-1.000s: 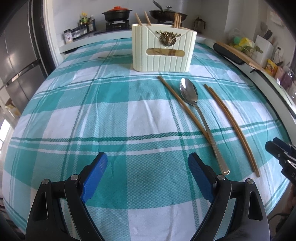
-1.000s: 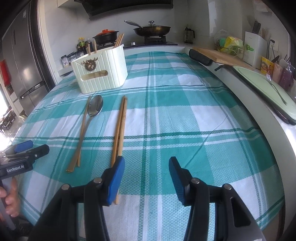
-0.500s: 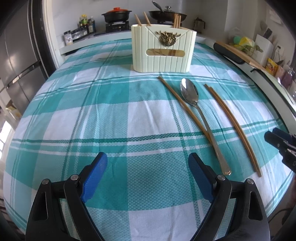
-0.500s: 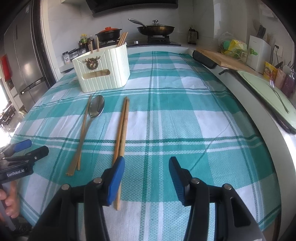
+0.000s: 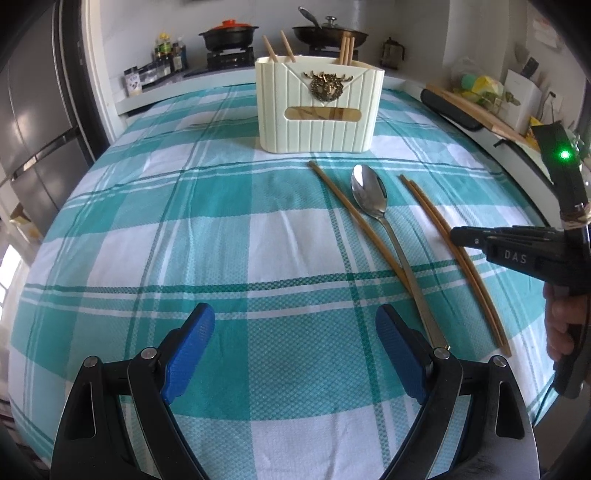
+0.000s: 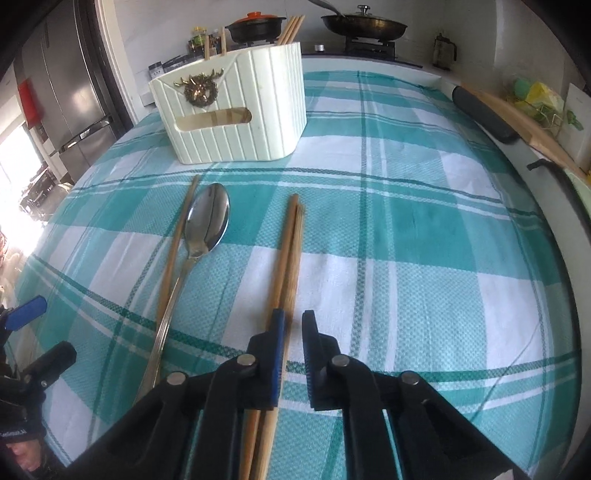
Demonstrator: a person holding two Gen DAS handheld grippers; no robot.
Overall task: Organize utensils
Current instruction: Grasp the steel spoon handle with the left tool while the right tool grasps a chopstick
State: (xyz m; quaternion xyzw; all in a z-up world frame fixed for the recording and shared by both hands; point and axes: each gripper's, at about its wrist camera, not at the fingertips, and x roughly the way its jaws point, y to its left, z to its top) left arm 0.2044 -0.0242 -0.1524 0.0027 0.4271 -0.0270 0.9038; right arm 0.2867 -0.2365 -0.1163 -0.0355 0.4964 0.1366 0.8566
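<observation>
A cream utensil holder (image 5: 320, 108) (image 6: 236, 110) with several chopsticks in it stands at the far middle of the checked tablecloth. In front of it lie a single chopstick (image 5: 354, 218) (image 6: 173, 254), a metal spoon (image 5: 388, 236) (image 6: 201, 236) and a pair of chopsticks (image 5: 454, 254) (image 6: 290, 254). My left gripper (image 5: 295, 350) is open and empty over the near cloth. My right gripper (image 6: 293, 354) has its jaws nearly closed just above the pair; the pair passes under the left finger, not between the pads. It shows from the side in the left wrist view (image 5: 458, 234).
A stove with pots (image 5: 229, 35) and a pan (image 6: 364, 24) stands behind the table. A fridge (image 5: 33, 122) is at the left. A counter with a cutting board (image 6: 532, 129) and clutter runs along the right edge.
My right gripper moved forward and down over the chopstick pair and narrowed its jaws from wide open. My left gripper stayed open and barely shifted.
</observation>
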